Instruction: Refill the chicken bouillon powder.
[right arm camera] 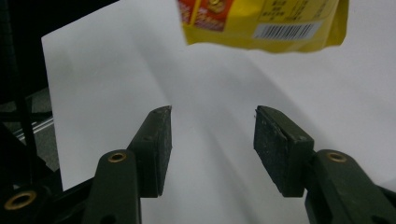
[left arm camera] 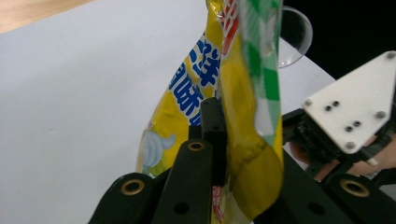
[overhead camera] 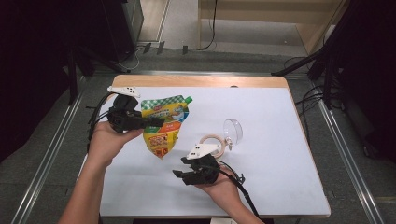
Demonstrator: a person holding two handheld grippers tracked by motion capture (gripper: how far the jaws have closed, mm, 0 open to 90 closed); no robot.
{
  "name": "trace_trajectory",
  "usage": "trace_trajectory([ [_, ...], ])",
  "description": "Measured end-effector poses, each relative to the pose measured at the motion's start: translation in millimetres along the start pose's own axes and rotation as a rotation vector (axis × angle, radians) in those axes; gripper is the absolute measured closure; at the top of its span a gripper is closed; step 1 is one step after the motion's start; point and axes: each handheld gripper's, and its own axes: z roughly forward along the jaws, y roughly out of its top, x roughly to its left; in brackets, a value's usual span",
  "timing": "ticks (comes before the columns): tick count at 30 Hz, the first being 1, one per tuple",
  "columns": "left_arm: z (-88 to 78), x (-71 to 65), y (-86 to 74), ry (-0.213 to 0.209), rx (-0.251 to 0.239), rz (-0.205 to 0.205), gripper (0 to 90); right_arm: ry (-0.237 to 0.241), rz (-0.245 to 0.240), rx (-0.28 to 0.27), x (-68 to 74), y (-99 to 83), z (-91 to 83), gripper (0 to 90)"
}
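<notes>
A yellow and green refill pouch (overhead camera: pixel 164 127) with a green spout cap hangs lifted off the white table top (overhead camera: pixel 261 154). My left gripper (overhead camera: pixel 155 122) is shut on its side. In the left gripper view the jaws (left arm camera: pixel 223 122) pinch the pouch (left arm camera: pixel 245 126) edge-on, and one jaw is hidden behind it. Lower down, near the front of the table, my right gripper (overhead camera: pixel 180 166) points left and stands open with nothing in it. In the right gripper view its pads (right arm camera: pixel 212 128) are wide apart over bare table, and the pouch's bottom edge (right arm camera: pixel 266 21) hangs ahead of them.
A wooden ring (overhead camera: pixel 213 141) and a clear plastic dome (overhead camera: pixel 233 131) lie on the table right of centre, just behind the right gripper. The dome (left arm camera: pixel 295 35) also appears beyond the pouch. Metal rails and cables run along both sides of the table.
</notes>
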Motion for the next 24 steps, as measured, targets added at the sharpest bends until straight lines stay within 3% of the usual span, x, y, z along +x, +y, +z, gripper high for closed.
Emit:
trace_trajectory([
  [11,-9.5,-33.0,-0.3,-0.068,0.023,0.05,90.0,-0.038,0.024,-0.009,0.7,-10.2,9.8,50.3],
  [14,-6.6,-39.0,1.4,-0.086,0.032,0.064,90.0,-0.052,0.028,-0.026,0.4,-11.3,11.5,59.0],
  [19,-2.5,-51.6,5.1,-0.113,0.053,0.102,90.0,-0.07,0.043,-0.047,-2.2,-14.5,13.5,62.8],
  [24,-0.6,-60.3,7.4,-0.149,0.067,0.118,90.0,-0.13,0.034,-0.076,-5.0,-16.3,9.3,71.3],
])
